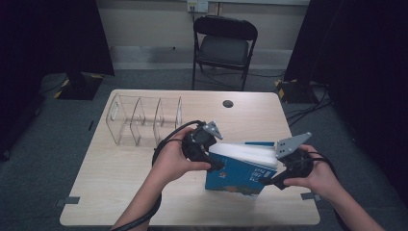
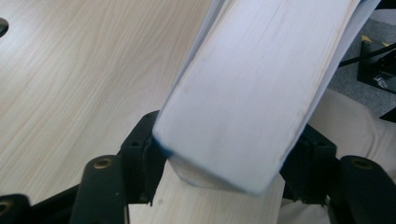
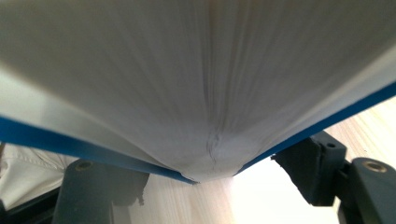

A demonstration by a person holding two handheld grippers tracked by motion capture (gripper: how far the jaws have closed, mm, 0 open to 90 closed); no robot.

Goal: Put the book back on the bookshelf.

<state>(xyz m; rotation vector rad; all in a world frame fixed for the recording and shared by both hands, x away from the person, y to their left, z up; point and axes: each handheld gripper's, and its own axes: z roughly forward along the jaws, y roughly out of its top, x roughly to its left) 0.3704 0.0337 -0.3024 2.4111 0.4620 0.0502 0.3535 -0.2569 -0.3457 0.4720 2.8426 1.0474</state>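
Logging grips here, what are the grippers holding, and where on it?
Both hold the blue book: left gripper at one end, right gripper at the other.

Clear acrylic divider rack (image 1: 144, 120) near table's (image 1: 110, 192) far-left corner; round cable hole (image 1: 228, 103) by far edge; black folding chair (image 1: 223, 45) beyond.

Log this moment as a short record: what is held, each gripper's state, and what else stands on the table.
held thing: blue book, stood on edge on the table, pages up
left gripper: jaws on either side of the book's left end, pressing on it
right gripper: at the book's right end; pages fan between its jaws; contact unclear
also on table: clear divider rack, empty, behind the left hand
beyond table: black folding chair
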